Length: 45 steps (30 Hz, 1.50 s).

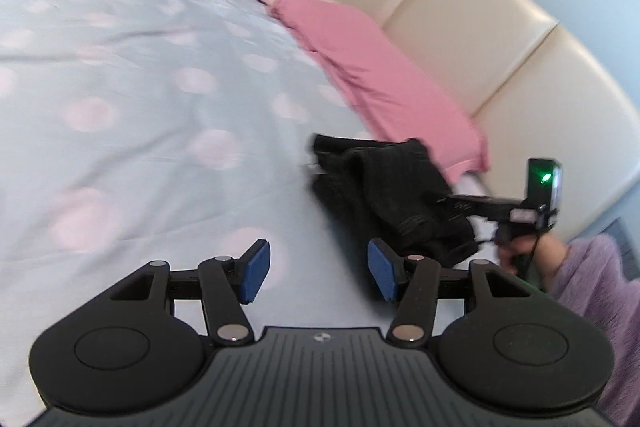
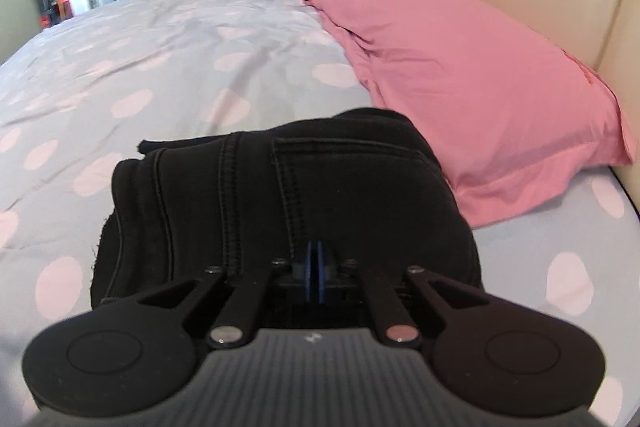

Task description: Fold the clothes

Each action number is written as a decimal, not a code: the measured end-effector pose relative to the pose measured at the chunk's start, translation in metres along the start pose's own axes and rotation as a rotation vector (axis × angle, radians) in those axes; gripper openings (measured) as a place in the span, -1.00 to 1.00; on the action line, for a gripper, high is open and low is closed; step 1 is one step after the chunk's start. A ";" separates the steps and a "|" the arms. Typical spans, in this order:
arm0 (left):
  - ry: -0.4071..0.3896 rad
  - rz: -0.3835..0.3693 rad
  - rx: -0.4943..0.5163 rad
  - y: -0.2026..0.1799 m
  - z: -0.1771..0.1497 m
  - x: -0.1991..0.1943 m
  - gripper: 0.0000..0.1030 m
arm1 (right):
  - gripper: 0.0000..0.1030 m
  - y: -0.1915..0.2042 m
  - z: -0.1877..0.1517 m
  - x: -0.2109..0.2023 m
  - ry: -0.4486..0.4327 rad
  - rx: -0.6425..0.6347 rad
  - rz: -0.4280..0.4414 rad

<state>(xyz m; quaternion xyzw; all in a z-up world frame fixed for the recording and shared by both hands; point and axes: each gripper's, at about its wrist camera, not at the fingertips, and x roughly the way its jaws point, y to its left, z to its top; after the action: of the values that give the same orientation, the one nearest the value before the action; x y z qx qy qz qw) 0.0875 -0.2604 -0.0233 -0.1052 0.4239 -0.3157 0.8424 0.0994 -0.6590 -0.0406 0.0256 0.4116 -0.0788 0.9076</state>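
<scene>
On the dotted bedspread [image 2: 160,39], the left gripper [image 1: 318,273] hovers with blue pads spread wide, holding nothing. One folded black pair of jeans [image 2: 280,195] lies beside one pink pillow [image 2: 460,67], seams running away from the right gripper [image 2: 316,277], whose pads are pressed together at the jeans' near edge; whether cloth is pinched cannot be told.

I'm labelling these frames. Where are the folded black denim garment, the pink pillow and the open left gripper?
Folded black denim garment [image 2: 280,195]: right wrist view, stitched pocket panel.
Pink pillow [image 2: 472,75]: right wrist view, top face.
Left gripper [image 1: 318,269]: left wrist view, gap between its blue pads.
</scene>
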 end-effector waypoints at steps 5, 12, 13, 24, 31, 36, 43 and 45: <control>-0.047 0.097 0.039 0.008 -0.003 -0.047 0.01 | -0.84 0.020 0.017 -0.026 -0.006 0.004 -0.042; -0.169 0.200 0.115 0.009 -0.008 -0.135 0.16 | -0.27 0.111 0.041 -0.148 -0.257 -0.214 -0.003; -0.182 0.202 0.108 0.008 -0.010 -0.147 0.19 | -0.26 0.126 0.044 -0.166 -0.278 -0.220 0.045; -0.305 0.266 0.047 0.004 -0.042 -0.272 0.39 | 0.14 0.273 0.012 -0.314 -0.263 -0.166 0.516; -0.394 0.375 0.049 0.027 -0.082 -0.302 0.53 | 0.27 0.344 -0.064 -0.327 -0.235 -0.165 0.575; -0.399 0.491 -0.048 0.054 -0.111 -0.276 0.53 | 0.56 0.367 -0.122 -0.295 -0.454 -0.142 0.279; -0.329 0.597 -0.049 0.080 -0.141 -0.227 0.53 | 0.58 0.385 -0.171 -0.242 -0.471 -0.060 0.101; -0.303 0.637 -0.022 0.085 -0.140 -0.223 0.53 | 0.59 0.391 -0.177 -0.223 -0.403 -0.029 0.102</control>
<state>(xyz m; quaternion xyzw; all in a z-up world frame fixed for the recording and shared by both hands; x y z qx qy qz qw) -0.0826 -0.0432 -0.0038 -0.0227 0.3089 -0.0133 0.9507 -0.1125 -0.2264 0.0029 0.0169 0.2208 -0.0302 0.9747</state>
